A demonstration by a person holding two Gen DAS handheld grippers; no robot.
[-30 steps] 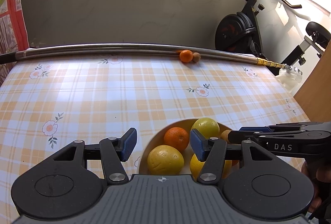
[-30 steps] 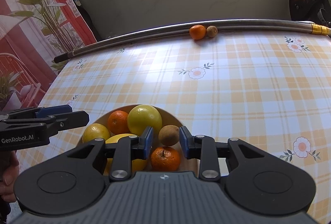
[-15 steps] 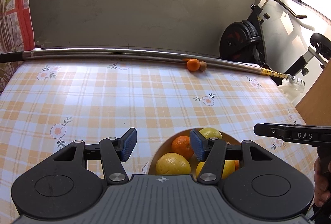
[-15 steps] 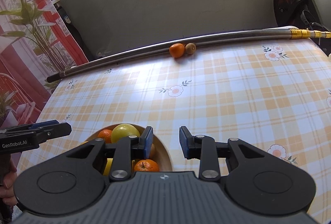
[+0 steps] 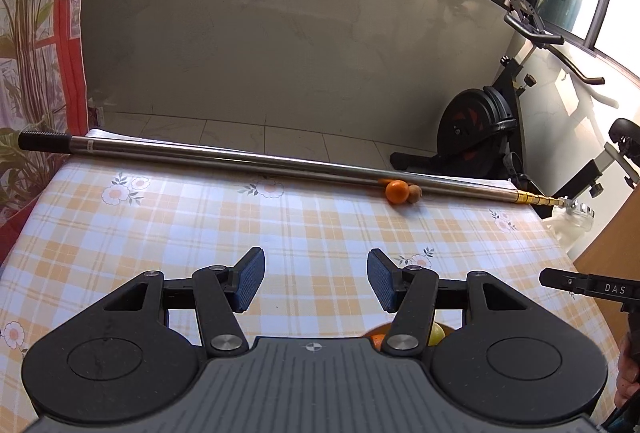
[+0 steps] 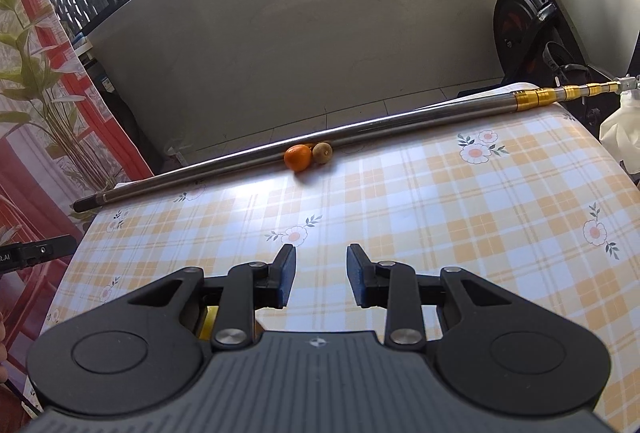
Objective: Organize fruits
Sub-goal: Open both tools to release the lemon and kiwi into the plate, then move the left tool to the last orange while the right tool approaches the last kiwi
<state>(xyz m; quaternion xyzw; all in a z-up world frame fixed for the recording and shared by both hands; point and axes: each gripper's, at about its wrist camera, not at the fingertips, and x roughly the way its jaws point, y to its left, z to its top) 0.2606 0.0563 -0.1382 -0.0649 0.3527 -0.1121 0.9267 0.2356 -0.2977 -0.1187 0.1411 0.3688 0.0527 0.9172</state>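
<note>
Where both tongs hang empty, left tongs (image 5: 316,281) parted, right tongs (image 6: 321,275) narrower: orange (image 6: 297,157) touching kiwi (image 6: 322,152), far ahead; bowl fruit (image 5: 437,333) apparently beneath.

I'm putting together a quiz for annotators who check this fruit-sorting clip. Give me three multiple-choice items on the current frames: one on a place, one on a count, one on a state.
1. Where do the mandarin and the kiwi lie?
A. On the floor
B. On the tablecloth, against the metal pole
C. On the window sill

2. How many fruits lie by that pole?
A. One
B. Two
C. Four

3. How does the left gripper stand?
A. Shut on the mandarin
B. Shut on nothing
C. Open, nothing between its pads

Answers:
1 B: both sit at the table's far edge, touching the pole.
2 B: only the mandarin and the kiwi are there, side by side.
3 C: bare tablecloth shows in the wide gap between the blue pads.
</note>
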